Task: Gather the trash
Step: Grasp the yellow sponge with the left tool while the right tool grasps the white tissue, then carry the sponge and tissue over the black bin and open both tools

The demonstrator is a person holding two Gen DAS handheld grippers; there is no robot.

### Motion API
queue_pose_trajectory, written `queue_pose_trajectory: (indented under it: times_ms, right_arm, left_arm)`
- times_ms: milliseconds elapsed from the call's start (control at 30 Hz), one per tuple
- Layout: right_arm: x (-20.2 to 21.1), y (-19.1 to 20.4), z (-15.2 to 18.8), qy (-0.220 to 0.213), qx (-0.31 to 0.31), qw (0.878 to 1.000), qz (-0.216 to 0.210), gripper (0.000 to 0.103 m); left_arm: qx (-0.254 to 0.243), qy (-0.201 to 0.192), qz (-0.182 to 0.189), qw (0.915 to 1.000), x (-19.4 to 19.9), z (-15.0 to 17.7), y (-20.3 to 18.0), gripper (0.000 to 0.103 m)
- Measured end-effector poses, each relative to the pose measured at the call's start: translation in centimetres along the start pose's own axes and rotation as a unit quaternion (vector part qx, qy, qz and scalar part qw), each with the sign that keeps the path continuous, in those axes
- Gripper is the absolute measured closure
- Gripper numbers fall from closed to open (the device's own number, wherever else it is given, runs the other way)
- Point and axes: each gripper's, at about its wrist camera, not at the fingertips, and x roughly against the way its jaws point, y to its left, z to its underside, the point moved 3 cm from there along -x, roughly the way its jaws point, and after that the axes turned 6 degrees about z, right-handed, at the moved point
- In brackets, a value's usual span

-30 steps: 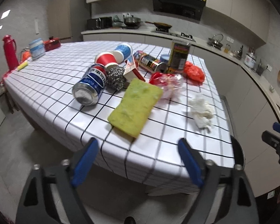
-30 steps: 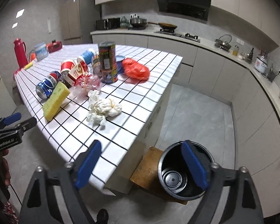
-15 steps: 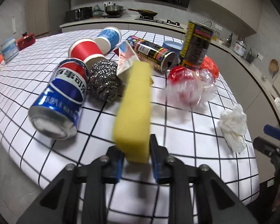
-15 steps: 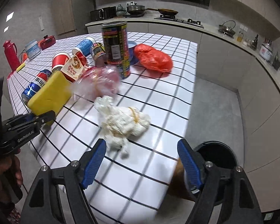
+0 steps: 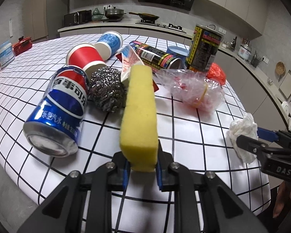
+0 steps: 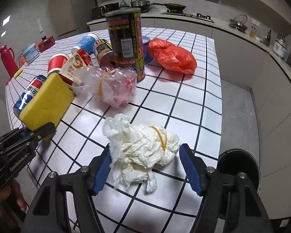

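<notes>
My left gripper (image 5: pixel 142 169) is shut on the near end of a yellow sponge (image 5: pixel 139 114), held on edge above the checked table (image 5: pixel 184 145); the sponge also shows in the right wrist view (image 6: pixel 46 103). My right gripper (image 6: pixel 145 165) is open, its blue pads on either side of a crumpled white paper wad (image 6: pixel 143 151) bound with a rubber band; the wad lies on the table near its edge. The wad also shows in the left wrist view (image 5: pixel 242 134). A black bin (image 6: pixel 240 167) stands on the floor at the right.
A blue cola can (image 5: pixel 58 112), steel scourer (image 5: pixel 106 91), red cup (image 5: pixel 83 58), blue cup (image 5: pixel 110 42), lying tin (image 5: pixel 157 56), upright tall tin (image 6: pixel 126 42), clear plastic bag (image 6: pixel 114 87) and orange bag (image 6: pixel 172 56) crowd the table. Kitchen counters run behind.
My left gripper closed on the sponge and lifted its far end up onto its edge. My right gripper moved forward until its open fingers straddle the white paper wad.
</notes>
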Motion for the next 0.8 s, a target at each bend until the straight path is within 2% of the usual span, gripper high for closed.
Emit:
queue_pose_trajectory:
  times_ms: [100,167,367,567,800]
  right_arm:
    - [-0.6,-0.2,0.3,0.006,-0.003,1.000,0.001,0.033]
    - [-0.6,-0.1,0.5,0.006,-0.004,1.000,-0.006,0.044]
    - [-0.3,0.1,0.5,0.001,-0.001,1.000,-0.006,0.059]
    - [0.4,-0.7,0.6,-0.004,-0.009,1.000,-0.002,0.068]
    - [1.6,-1.3,0.6,-0.010,-0.011,1.000,0.001,0.071]
  left_arm:
    - [-0.001,-0.002,-0.003,1.0000,0.1,0.3,-0.3,0.081]
    - [-0.002,-0.002,-0.003,1.0000,0.0,0.5,-0.8,0.081]
    - [-0.006,-0.007,-0.011,0.9999,0.2,0.2,-1.3,0.082]
    - [-0.009,-0.009,-0.016,0.9998,0.9,0.6,-1.8,0.082]
    - [-0.014,-0.016,-0.012,0.9997,1.5,0.6,-2.9,0.082]
